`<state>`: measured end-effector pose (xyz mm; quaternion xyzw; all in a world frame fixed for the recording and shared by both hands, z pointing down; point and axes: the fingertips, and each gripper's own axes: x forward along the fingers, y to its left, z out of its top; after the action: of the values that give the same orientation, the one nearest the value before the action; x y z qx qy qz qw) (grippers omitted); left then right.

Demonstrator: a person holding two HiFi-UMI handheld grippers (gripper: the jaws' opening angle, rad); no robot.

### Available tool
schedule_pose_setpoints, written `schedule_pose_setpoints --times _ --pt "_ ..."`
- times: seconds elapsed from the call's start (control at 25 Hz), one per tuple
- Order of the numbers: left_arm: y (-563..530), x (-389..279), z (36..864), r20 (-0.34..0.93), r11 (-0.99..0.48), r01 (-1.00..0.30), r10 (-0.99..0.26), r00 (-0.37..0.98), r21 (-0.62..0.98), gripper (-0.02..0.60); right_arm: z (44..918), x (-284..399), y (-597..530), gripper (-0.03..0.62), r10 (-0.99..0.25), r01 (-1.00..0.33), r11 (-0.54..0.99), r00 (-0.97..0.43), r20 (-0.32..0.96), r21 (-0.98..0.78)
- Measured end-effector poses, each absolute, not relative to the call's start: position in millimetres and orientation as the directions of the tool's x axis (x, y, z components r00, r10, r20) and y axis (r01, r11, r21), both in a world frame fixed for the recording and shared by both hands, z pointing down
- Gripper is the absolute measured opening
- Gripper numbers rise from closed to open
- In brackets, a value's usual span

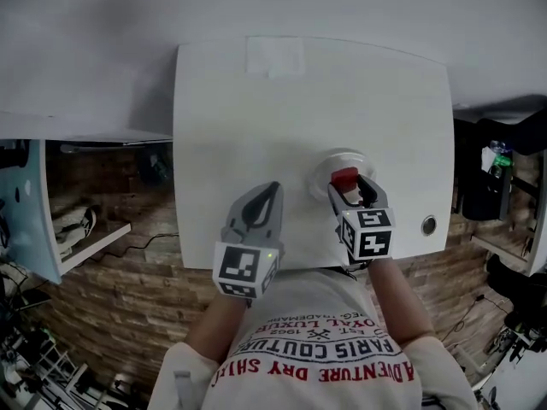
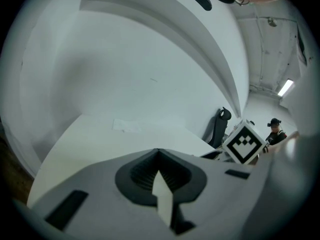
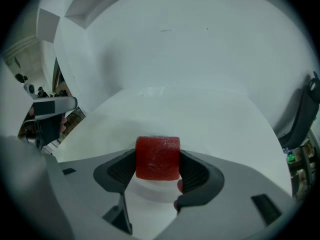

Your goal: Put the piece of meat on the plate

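Red and blocky, the piece of meat (image 3: 157,158) sits clamped between the two dark pads of the right gripper (image 3: 157,168), whose jaws stand wide apart because the chunk fills the gap between them. From the head view the meat hangs over the small white plate (image 1: 321,171), which rests on the white table (image 1: 256,118) near the person's edge. The right gripper view shows the plate's pale disc directly beneath the chunk. I cannot tell whether the underside already touches the plate or is just above it. The left gripper (image 1: 273,190) hovers beside the right one, off the plate, with its jaws pressed together and nothing between them, so it seems to play no part here. By my reading the pick-up and carry are done and the meat is where it should go. What remains is to settle it onto the plate, let the jaws go, and draw the gripper away without dragging the chunk off.
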<state>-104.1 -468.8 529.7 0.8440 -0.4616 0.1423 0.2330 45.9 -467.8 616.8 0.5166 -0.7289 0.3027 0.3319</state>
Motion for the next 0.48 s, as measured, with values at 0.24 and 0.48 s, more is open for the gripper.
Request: schedule_pose_setpoints --times 0.24,0.48 --pt "-464 -119 535 0.461 -0.448 -0.854 -0.719 0.521 0.266 -0.002 633 48 -471 0.275 -0.513 -0.96 0.276 -0.194 0.836 -0.053" --pt "-460 -124 543 0.471 -0.441 -0.852 -0.71 0.524 0.282 -0.001 638 45 -474 0.275 -0.517 -0.964 0.263 -0.174 0.838 -0.038"
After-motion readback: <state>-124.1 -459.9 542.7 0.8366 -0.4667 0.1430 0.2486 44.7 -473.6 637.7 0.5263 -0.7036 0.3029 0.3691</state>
